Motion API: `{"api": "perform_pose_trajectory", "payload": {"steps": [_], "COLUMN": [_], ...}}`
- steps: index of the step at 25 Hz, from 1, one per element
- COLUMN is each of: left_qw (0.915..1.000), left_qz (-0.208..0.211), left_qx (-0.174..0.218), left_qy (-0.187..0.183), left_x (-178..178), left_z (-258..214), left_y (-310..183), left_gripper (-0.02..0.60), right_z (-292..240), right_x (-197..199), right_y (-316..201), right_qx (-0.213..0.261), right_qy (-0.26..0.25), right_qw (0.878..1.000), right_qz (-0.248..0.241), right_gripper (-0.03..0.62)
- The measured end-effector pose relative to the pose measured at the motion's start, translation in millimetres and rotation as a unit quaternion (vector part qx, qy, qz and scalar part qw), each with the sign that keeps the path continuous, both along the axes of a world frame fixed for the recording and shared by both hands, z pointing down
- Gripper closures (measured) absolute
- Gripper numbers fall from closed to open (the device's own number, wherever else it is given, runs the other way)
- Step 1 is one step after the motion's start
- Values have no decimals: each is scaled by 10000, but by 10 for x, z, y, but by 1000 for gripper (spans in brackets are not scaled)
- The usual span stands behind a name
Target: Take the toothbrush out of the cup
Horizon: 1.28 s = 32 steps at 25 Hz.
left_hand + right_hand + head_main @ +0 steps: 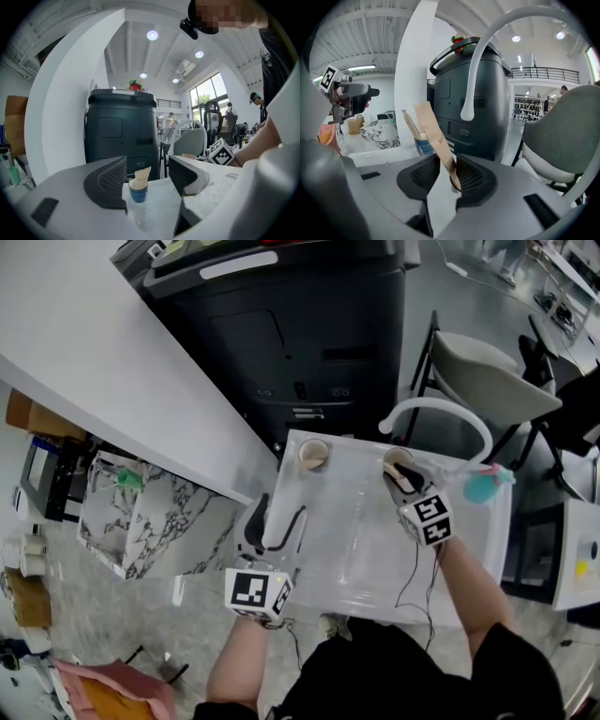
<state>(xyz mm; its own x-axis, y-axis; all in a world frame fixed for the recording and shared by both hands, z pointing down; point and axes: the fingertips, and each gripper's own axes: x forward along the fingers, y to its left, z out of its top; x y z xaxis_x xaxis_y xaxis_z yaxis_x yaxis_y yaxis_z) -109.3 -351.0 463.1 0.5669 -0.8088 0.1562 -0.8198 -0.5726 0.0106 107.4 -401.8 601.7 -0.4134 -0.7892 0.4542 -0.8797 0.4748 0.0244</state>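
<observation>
Two cups stand at the far edge of a small white table (375, 554). Each holds a toothbrush in a brown paper wrapper. My right gripper (405, 480) is over the right cup (396, 461). In the right gripper view its jaws (447, 176) stand on either side of the slanting wrapped toothbrush (433, 133) and press on it just above the cup rim. My left gripper (281, 521) rests at the table's near left, open and empty. In the left gripper view it (147, 180) faces the blue left cup (138, 192) with its toothbrush (142, 174), well short of it.
A tall dark bin (300, 343) stands right behind the table. A grey chair (478, 381) and a white curved tube (441, 413) are at the back right, and a teal object (483, 486) lies at the table's right edge. A marble-patterned box (141, 512) sits left.
</observation>
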Motion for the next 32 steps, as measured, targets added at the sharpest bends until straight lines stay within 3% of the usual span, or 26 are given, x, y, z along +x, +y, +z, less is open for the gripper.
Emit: {"api": "perform_pose_trajectory", "payload": {"steps": [9,22,32], "left_qw": [10000,9998,9998], "left_qz": [-50,-110,-32], "left_qx": [36,153,199], "left_qy": [-8,-54,-2], "left_x": [2,-10,-32], "left_z": [-40,-209,-275], "left_y": [42,181,244], "left_gripper": [318,318,318], "right_z": [-52,-324,-869], "right_x": [43,75,60], "right_y": [-3,56,198], "right_qx": [118,374,896], "right_qy": [135,91,-97], "right_qw": [9998,9993,9959], "right_qz": [1,17,126], "right_gripper": [543,553,554]}}
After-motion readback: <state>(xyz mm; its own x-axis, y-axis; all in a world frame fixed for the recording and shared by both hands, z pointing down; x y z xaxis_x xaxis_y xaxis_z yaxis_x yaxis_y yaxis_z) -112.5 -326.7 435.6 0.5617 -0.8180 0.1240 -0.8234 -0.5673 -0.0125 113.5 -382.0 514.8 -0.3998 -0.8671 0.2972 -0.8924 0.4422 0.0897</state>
